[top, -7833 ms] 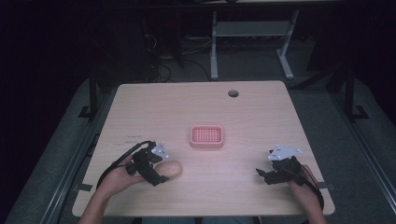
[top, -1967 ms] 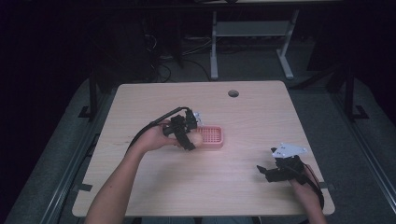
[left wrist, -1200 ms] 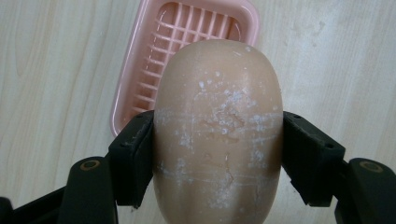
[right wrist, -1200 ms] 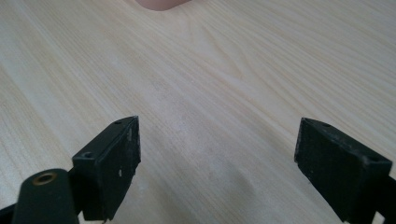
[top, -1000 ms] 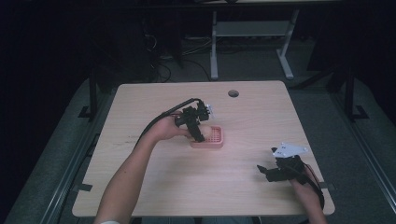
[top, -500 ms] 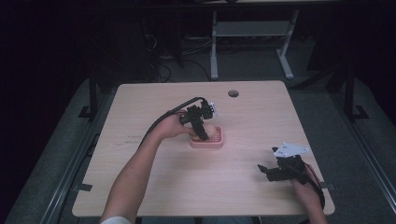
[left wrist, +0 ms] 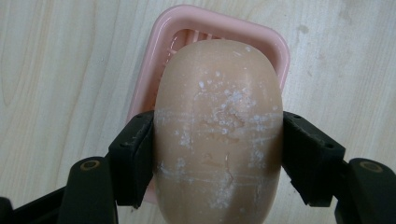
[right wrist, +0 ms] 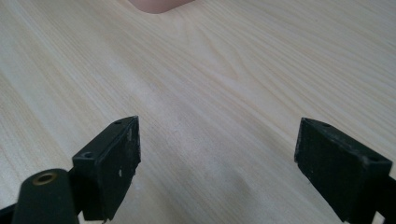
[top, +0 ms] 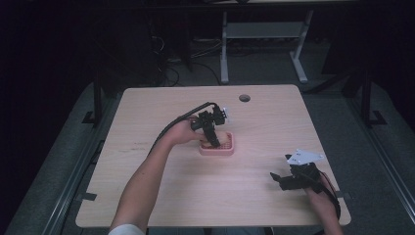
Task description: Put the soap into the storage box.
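Left tool clenching soap bar sideways, hovering over pink dish at surface centre, lining up drop. Right tool resting released at 4 o'clock, keeping clear.

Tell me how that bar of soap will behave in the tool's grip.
The soap looks rigid, so it should hold its shape between the left tool's jaws. Its rounded, smooth sides could let it slip. White scrape marks suggest its surface scuffs easily.
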Demonstrator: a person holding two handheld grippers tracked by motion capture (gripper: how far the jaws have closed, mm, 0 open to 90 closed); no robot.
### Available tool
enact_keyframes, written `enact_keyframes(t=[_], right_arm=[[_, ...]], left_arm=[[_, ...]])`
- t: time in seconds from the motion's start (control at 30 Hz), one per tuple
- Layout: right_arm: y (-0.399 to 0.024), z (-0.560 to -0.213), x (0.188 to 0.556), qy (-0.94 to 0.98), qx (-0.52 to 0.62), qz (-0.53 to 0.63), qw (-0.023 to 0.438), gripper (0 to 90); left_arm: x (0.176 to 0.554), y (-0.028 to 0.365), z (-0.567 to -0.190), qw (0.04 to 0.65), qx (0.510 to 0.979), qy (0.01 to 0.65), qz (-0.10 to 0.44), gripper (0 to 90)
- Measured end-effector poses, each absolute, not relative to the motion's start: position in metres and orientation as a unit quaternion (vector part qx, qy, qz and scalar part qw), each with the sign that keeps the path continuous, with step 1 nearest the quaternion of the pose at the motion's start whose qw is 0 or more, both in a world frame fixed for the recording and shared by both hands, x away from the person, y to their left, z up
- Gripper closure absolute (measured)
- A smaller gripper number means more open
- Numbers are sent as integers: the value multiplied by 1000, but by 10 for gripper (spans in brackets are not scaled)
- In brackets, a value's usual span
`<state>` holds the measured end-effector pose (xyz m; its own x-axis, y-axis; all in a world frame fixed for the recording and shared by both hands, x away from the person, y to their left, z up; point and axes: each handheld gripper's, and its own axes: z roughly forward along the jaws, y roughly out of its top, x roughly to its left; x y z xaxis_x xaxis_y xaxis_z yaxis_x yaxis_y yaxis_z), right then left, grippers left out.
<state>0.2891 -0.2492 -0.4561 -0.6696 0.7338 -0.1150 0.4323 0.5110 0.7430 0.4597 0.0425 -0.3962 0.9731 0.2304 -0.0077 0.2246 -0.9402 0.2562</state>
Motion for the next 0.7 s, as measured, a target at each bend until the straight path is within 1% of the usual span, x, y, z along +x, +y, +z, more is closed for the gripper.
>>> enact_keyframes(t=[0.7], right_arm=[[-249,-456,289,843,346,353,211,138]], left_arm=[[465,33,-407,111,988,109,9,320]])
